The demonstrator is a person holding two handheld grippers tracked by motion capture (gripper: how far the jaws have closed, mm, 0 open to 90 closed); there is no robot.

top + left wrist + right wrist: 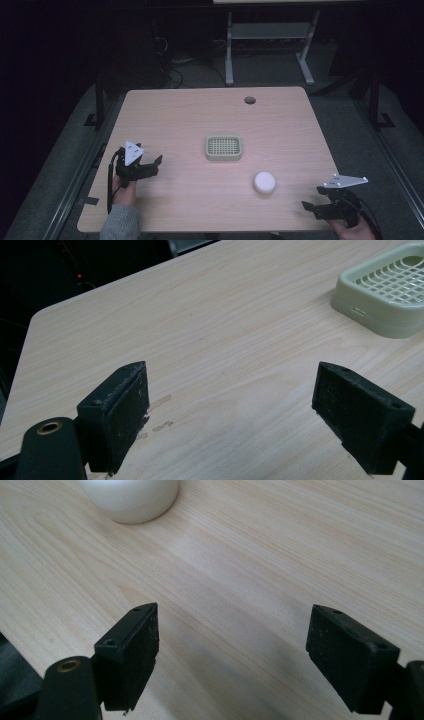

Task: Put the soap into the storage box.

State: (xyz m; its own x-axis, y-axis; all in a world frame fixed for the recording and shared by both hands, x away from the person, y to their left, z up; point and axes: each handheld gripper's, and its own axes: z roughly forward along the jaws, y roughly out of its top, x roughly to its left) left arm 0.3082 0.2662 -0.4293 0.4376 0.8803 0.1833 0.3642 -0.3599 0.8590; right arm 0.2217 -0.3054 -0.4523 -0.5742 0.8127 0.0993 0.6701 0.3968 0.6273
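A pale green slotted tray [224, 147] lies flat at the middle of the light wood table [200, 115]. A white round bar of soap [264, 182] rests in front of it, to the right. My left gripper [154, 164] hovers near the table's front left, open and holding nothing, with the tray [387, 295] at the upper right of its view. Near the front right corner, my right gripper [311, 202] is open too, jaws wide apart over bare wood. The soap [131, 497] sits ahead of it at the upper left of the right gripper view.
A round cable hole [250, 100] is cut near the table's far edge. Behind the table stands a grey metal frame [270, 35] on a dark floor, with cables [172, 65] lying there. The table's left edge [30, 335] drops off to dark floor.
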